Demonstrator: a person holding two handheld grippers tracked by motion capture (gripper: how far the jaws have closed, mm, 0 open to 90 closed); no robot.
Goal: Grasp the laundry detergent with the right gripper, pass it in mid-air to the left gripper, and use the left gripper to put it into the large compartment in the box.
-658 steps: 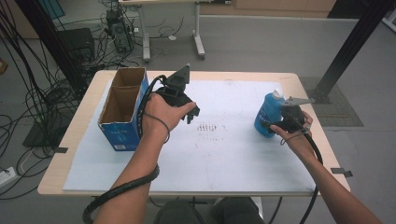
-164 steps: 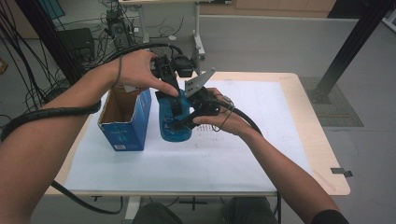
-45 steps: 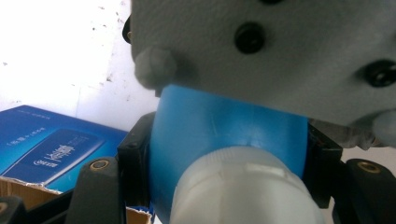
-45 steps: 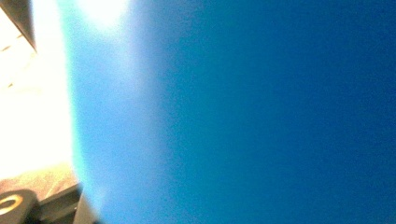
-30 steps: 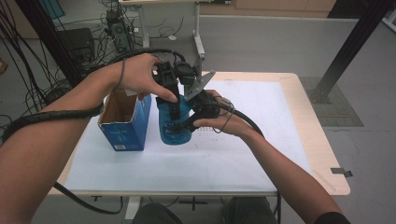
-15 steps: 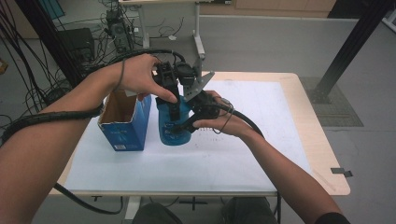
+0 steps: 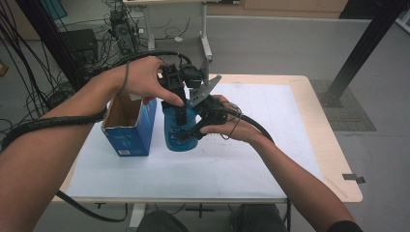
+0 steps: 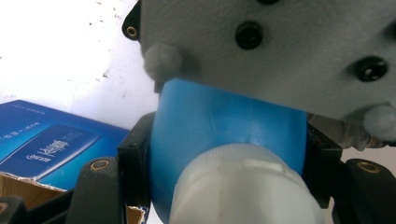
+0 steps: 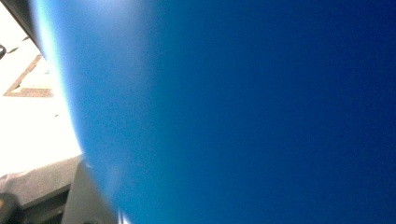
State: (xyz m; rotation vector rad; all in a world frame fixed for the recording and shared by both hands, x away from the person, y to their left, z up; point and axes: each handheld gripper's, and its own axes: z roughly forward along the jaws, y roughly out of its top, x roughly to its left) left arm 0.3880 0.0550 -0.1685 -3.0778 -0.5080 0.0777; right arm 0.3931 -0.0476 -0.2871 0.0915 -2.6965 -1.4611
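Note:
A blue bottle (image 7: 173, 126) with a white cap (image 8: 243, 186) stands upright on the white table (image 7: 251, 164). From above, my left gripper (image 7: 178, 107) is shut on the bottle's top, one jaw on each side of the blue shoulder (image 8: 224, 121). My right gripper (image 7: 186, 134) reaches in from the right at the bottle's lower body. Its jaws have just been opening and stand loosely about the bottle, whose blue wall (image 9: 233, 112) is pressed up close in the right gripper view. The right gripper's grey plate (image 8: 280, 46) hangs just beyond the bottle.
An open blue cardboard box (image 7: 128, 125) stands right beside the bottle on its left. A thick cable (image 7: 72, 121) trails along the left forearm. Cables and desk legs lie on the floor behind the table.
Both hands and the bottle stay where they were. No shift is visible in the high view.

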